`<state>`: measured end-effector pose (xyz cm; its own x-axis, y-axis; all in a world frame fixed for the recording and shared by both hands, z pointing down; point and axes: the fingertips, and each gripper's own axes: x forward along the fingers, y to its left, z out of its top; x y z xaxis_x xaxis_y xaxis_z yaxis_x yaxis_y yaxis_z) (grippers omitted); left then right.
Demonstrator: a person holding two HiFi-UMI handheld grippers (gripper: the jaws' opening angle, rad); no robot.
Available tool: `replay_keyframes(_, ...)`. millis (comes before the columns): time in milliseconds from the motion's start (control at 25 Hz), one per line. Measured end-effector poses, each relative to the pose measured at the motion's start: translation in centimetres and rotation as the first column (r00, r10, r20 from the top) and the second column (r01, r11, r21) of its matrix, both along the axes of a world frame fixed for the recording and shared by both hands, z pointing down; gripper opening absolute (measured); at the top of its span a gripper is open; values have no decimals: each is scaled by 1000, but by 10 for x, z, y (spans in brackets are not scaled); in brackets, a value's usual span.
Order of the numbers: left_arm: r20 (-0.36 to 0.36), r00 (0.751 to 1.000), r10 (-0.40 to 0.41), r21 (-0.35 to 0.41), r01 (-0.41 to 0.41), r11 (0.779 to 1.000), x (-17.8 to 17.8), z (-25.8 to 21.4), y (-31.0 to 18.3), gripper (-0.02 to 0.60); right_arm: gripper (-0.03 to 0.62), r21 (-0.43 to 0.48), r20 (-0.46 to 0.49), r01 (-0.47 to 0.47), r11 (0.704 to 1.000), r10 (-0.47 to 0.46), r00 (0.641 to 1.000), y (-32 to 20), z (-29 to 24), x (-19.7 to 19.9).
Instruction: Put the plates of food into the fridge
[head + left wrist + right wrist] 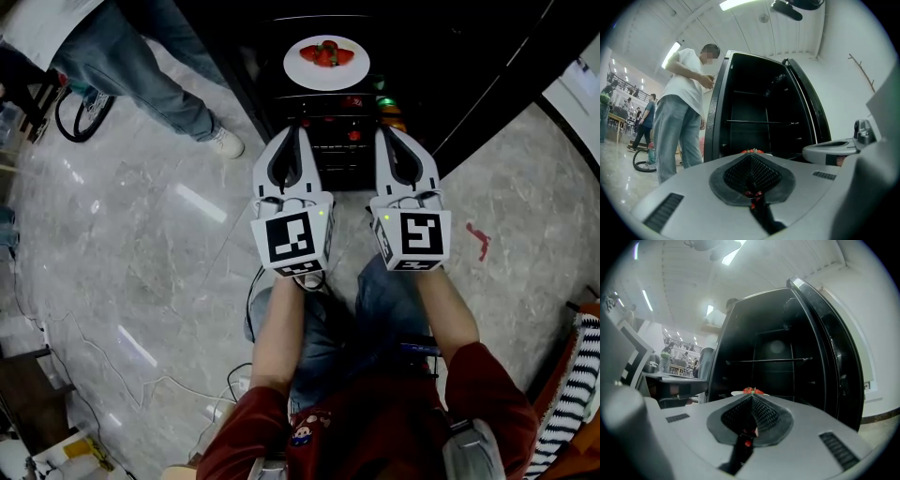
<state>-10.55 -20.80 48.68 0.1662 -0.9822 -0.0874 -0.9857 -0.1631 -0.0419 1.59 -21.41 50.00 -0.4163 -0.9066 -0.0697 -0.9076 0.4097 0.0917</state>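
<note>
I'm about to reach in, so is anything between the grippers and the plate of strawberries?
Nothing visible: the fridge door is open, and the plate of strawberries lies straight ahead of the left gripper and right gripper.

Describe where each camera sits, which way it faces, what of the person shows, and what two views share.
Head view: on the person's head, looking steeply down at the open fridge; forearms, knees, left tool and right tool show.
Left gripper view: on the left tool, looking level along its shut jaws into the fridge; right tool at right edge.
Right gripper view: on the right tool, level into the fridge; left tool at left edge.
Shared: both gripper views show the plate of strawberries inside.
</note>
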Motion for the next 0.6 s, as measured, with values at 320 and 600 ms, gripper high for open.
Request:
replay_keyframes(320, -1, 1000, 7, -2, -7, 1000, 2, -9, -5, 6, 3, 9, 4, 1, 1000, -1, 1000, 0, -21, 2)
replay_keyframes(600, -26, 1000, 12, -25, -13, 1000, 1, -51, 0, 6, 5, -33, 27, 7, 999, -6, 1000, -1, -56, -2)
